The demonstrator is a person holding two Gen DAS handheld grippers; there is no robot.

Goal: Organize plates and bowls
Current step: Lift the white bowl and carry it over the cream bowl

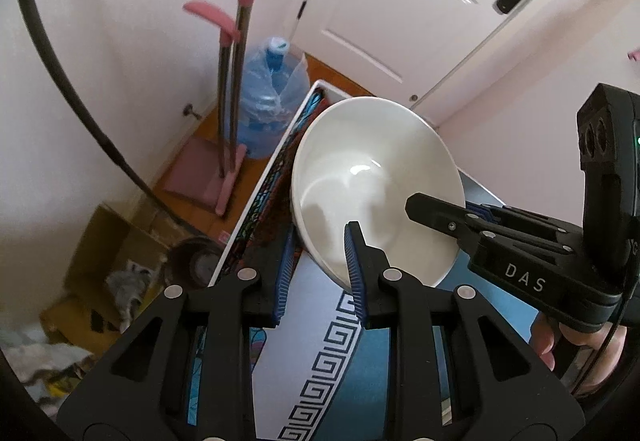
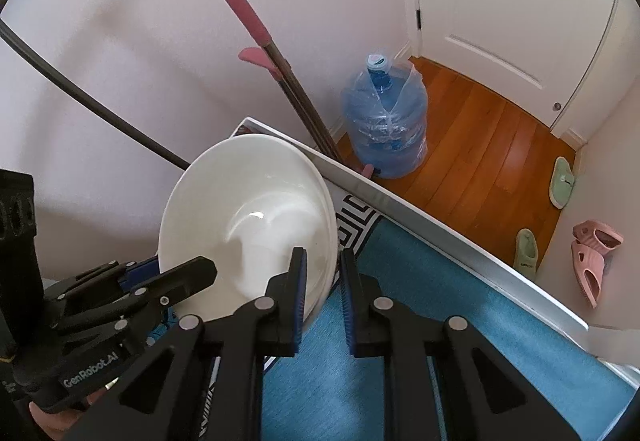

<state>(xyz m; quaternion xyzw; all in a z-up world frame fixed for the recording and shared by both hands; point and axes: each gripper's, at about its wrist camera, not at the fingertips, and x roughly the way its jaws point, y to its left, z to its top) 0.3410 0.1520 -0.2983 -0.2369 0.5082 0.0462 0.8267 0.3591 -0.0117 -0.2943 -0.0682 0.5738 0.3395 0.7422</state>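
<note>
A white bowl (image 1: 376, 185) is held tilted in the air above a table with a blue patterned cloth (image 1: 368, 373). My left gripper (image 1: 320, 273) grips its near rim, one finger inside and one outside. My right gripper (image 2: 324, 293) grips the opposite rim (image 2: 320, 281) the same way. In the left wrist view the right gripper (image 1: 464, 225) reaches into the bowl from the right. In the right wrist view the left gripper (image 2: 168, 285) comes in from the left, and the bowl (image 2: 244, 217) fills the middle.
The table's white edge (image 2: 420, 217) runs diagonally. Beyond it stand a blue water jug (image 2: 384, 121), a pink mop and dustpan (image 1: 236, 89), a cardboard box (image 1: 108, 265) and slippers (image 2: 596, 257) on the wooden floor. A white door (image 1: 420, 1) is behind.
</note>
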